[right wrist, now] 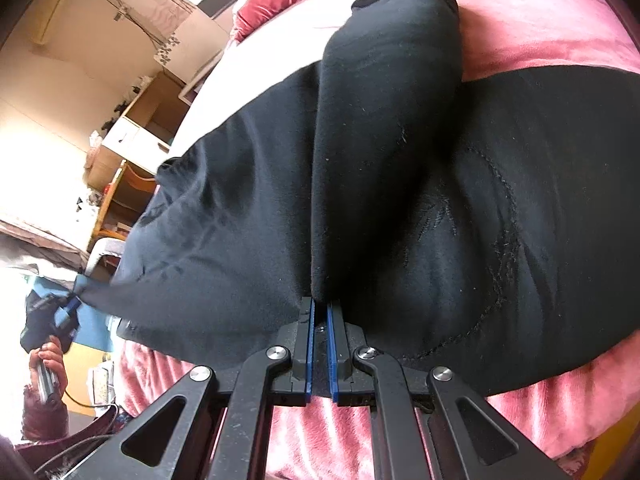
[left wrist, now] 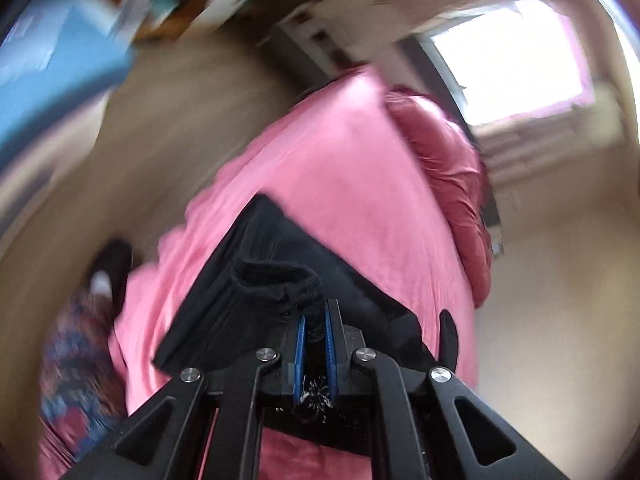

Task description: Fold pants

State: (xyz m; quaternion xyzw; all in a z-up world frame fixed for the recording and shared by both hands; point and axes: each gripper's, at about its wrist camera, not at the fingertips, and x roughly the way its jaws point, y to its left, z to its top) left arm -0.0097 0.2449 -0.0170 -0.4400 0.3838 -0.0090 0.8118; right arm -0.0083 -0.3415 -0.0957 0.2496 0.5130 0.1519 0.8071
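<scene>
Black pants [right wrist: 400,200] lie on a pink bedspread [right wrist: 540,28]. My right gripper [right wrist: 321,306] is shut on a raised fold of the pants, which stands up as a ridge ahead of the fingers. My left gripper [left wrist: 315,314] is shut on a bunched edge of the pants [left wrist: 276,276] and holds it above the bed. In the right wrist view the left gripper [right wrist: 72,304] shows at far left, pinching a stretched corner of the cloth. The left wrist view is motion-blurred.
A dark pink pillow [left wrist: 448,184] lies at the bed's far side. A wooden floor [left wrist: 180,112] runs along the bed. Shelves and boxes [right wrist: 132,140] stand by the wall. The person's hand [right wrist: 46,364] shows at lower left.
</scene>
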